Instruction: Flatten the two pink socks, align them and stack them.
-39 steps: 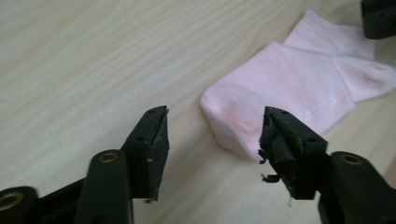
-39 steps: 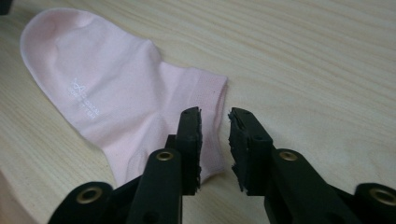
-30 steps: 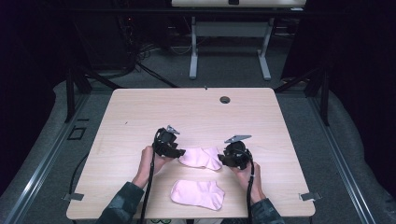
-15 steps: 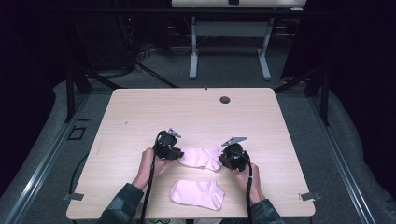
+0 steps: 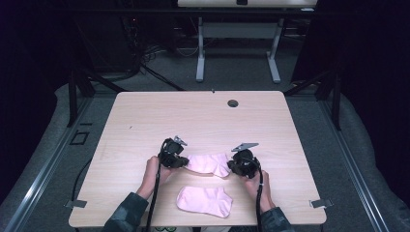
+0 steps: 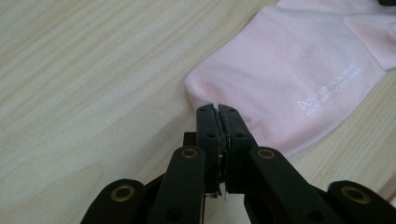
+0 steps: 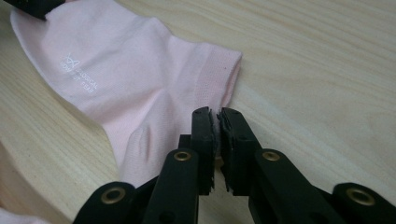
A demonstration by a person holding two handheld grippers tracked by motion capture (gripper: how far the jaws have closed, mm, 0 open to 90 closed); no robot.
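1. We see a pale pink cotton ankle sock [image 5: 209,163] lying flat on the light wooden tabletop [image 5: 203,116], stretched between two grippers.
2. The left gripper [image 6: 218,112] has its jaws clamped on the sock's toe edge.
3. The right gripper [image 7: 217,114] pinches the ribbed cuff, jaws nearly together.
4. A second pink sock [image 5: 204,201] lies near the tabletop's front edge.

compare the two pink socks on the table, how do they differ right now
The far sock is pinched at both ends, its toe end by the left hand-held gripper and its cuff edge by the right hand-held gripper; the near sock lies untouched. The far sock sits between the hands; the near sock sits closer to the table edge. Both are pink ankle socks lying flat.
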